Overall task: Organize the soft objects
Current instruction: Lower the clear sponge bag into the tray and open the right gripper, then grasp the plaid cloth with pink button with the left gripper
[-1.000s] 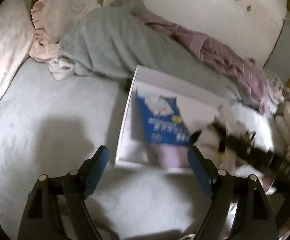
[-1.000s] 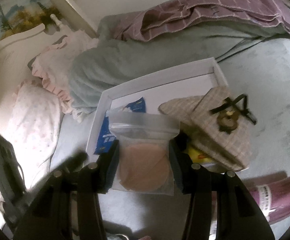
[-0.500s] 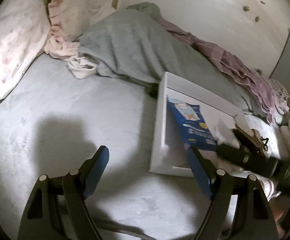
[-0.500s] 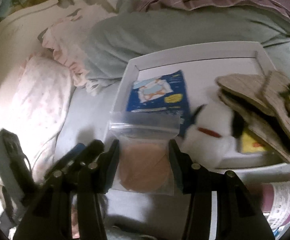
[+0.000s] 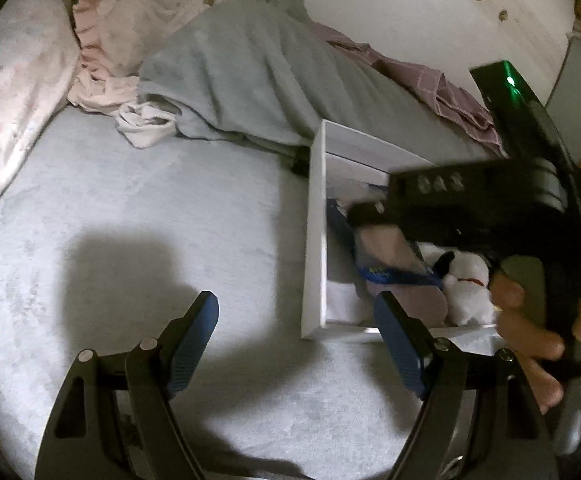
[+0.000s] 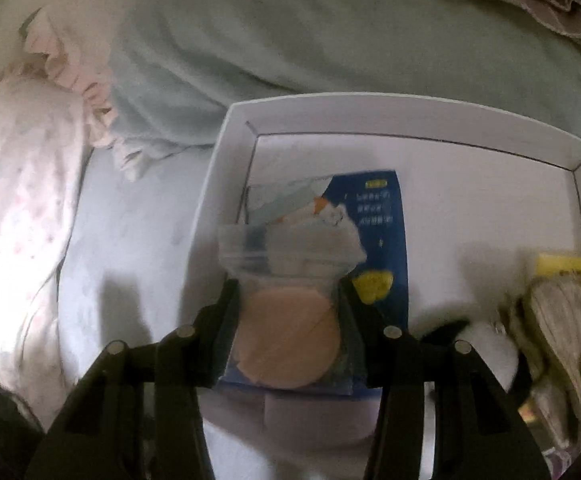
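My right gripper (image 6: pixel 288 300) is shut on a clear zip bag with a peach round pad (image 6: pixel 288 340) and holds it over the near left part of the white tray (image 6: pixel 226 168). A blue packet (image 6: pixel 374 216) lies flat in the tray under the bag. In the left wrist view the right gripper body (image 5: pixel 490 216) reaches over the tray (image 5: pixel 316 216), with the bag (image 5: pixel 386 248) and a white plush toy (image 5: pixel 466 284) below it. My left gripper (image 5: pixel 296 344) is open and empty above the grey bed sheet, left of the tray.
A grey-green blanket (image 6: pixel 330 40) lies bunched behind the tray, with a purple cloth (image 5: pixel 442 84) further back. A pink ruffled pillow (image 5: pixel 130 12) and a floral pillow (image 5: pixel 6 92) lie at the left. A beige plaid item (image 6: pixel 558 320) and a yellow pack (image 6: pixel 566 268) sit in the tray's right part.
My right gripper has moved forward and down over the tray with the bag still in it. My left gripper has drifted left, away from the tray, and stays open.
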Demonstrator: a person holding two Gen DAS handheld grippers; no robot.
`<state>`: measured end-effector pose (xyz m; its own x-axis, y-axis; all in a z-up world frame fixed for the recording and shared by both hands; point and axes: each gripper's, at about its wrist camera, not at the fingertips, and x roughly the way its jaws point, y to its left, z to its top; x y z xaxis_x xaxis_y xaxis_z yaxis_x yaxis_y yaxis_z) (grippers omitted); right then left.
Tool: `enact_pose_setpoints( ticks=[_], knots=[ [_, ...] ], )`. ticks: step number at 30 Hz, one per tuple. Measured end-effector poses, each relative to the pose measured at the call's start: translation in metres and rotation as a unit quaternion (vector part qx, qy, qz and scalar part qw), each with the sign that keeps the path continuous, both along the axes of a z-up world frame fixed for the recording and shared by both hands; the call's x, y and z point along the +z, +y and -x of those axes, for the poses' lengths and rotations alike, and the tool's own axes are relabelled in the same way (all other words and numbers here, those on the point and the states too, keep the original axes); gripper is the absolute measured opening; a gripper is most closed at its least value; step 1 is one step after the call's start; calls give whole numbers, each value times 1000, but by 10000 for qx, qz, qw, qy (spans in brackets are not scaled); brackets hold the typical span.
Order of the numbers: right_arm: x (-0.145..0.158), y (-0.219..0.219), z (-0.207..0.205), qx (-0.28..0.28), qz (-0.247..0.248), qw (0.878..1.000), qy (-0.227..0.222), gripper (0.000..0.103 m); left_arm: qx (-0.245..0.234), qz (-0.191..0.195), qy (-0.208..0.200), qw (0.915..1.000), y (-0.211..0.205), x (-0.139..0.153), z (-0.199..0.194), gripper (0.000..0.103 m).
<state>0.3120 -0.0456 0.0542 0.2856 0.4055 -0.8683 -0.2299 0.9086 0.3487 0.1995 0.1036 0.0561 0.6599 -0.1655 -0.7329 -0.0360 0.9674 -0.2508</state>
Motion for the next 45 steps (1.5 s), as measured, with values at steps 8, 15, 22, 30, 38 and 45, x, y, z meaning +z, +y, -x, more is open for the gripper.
enact_pose_setpoints(
  ticks=[8, 15, 22, 30, 38, 45],
  knots=[
    [-2, -1, -23, -388, -228, 9971, -614, 50, -293, 171, 0, 9994, -4, -3, -4, 81],
    [1, -27, -15, -772, -942, 9913, -490, 62, -327, 292, 46, 9990, -2, -4, -3, 81],
    [28, -62, 26, -921, -1285, 9828, -959, 73, -605, 436, 16, 9972, -10, 4, 4, 81],
    [39, -103, 93, -761, -825, 9843, -1362, 75, -824, 523, 82, 9952, -22, 16, 16, 81],
    [31, -143, 173, -228, -53, 9706, -2395, 75, -1005, -97, -36, 9949, -52, 31, 49, 81],
    [18, -198, 216, -53, -371, 9734, -2260, 75, -855, -583, -177, 9945, -57, 25, 113, 81]
  ],
)
